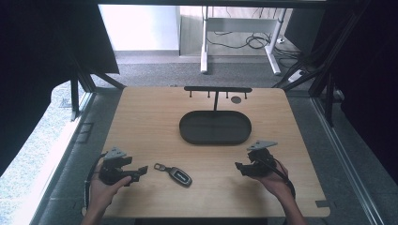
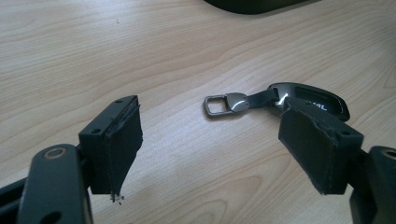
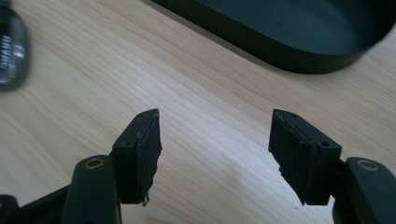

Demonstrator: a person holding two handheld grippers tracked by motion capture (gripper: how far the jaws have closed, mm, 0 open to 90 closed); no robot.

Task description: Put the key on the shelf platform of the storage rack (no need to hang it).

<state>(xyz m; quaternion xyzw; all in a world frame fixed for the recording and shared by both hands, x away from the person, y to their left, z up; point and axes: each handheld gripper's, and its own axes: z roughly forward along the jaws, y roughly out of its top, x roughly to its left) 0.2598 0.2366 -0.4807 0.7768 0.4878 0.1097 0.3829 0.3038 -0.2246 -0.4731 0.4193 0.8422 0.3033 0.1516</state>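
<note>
I see my left gripper (image 1: pixel 141 172) low at the near left of the wooden table (image 1: pixel 145 117), its jaws spread wide and gripping nothing. The car key fob (image 1: pixel 180 175) lies flat just beside it, its metal loop (image 2: pixel 215 105) pointing toward that gripper. My right gripper (image 1: pixel 239 167) sits at the near right, jaws likewise spread and empty. The black oval tray (image 1: pixel 215 138) rests mid-table, well apart from the fob
</note>
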